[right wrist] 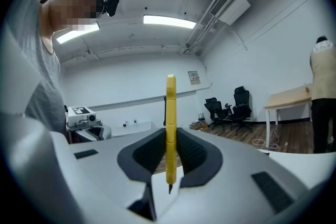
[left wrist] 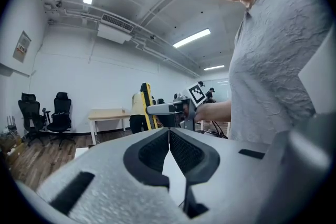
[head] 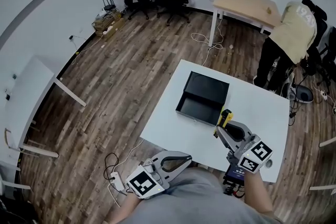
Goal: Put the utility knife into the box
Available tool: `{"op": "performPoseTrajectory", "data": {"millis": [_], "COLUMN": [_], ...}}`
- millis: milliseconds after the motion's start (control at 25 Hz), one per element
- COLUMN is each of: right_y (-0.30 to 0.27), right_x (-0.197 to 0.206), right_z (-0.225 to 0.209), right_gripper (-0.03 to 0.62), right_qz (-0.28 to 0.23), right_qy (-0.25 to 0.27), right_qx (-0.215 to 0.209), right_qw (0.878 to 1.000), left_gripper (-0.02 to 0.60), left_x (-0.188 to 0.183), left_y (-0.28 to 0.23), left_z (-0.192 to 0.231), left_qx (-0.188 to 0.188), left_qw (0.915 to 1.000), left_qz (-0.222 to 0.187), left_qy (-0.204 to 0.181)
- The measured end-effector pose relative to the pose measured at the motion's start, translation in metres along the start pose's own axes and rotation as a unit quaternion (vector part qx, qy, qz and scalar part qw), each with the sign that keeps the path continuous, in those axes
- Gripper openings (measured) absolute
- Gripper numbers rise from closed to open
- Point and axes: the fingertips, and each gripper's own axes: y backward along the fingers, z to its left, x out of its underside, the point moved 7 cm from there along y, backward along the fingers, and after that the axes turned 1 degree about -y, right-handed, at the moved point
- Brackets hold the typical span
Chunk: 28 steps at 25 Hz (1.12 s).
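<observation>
Two tools: right tool (right wrist: 170,150) clamps the utility knife (right wrist: 170,113), left tool (left wrist: 169,145) is closed.

The slim yellow utility knife (right wrist: 170,113) looks smooth plastic. The black rectangular box (head: 206,91) on the smooth white counter (head: 169,131) is matt. The brown plank floor (head: 126,76) beside the counter shows wood grain. The grey fingers (right wrist: 97,178) look grainy plastic.
</observation>
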Motion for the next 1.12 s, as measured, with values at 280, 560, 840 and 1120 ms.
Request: {"op": "performPoseTrajectory", "data": {"millis": [280,560,840,1120], "right_y": [-0.023,-0.056,-0.076,-0.090], "right_x": [0.011,0.032,0.054,0.082], "right_z": [-0.030,-0.067,-0.089,-0.109], "right_gripper": [0.074,0.074,0.074,0.074], "right_qz": [0.041,0.099,0.146,0.197], "right_qy": [0.012,0.032,0.039,0.035], "right_qx": [-0.001,0.012,0.006,0.022], "right_qw": [0.999,0.994,0.988,0.979], "left_gripper": [0.018,0.018,0.018,0.018], "left_x": [0.009,0.004,0.009,0.014], "left_y": [0.002,-0.004,-0.012,-0.021], "left_z": [0.006,0.015,0.020,0.026], "left_qx": [-0.004,-0.019,-0.021,-0.015], "left_qw": [0.9999,0.9995,0.9993,0.9992], "left_qz": [0.014,0.003,0.001,0.005], "left_qy": [-0.004,0.026,0.032,0.036]}}
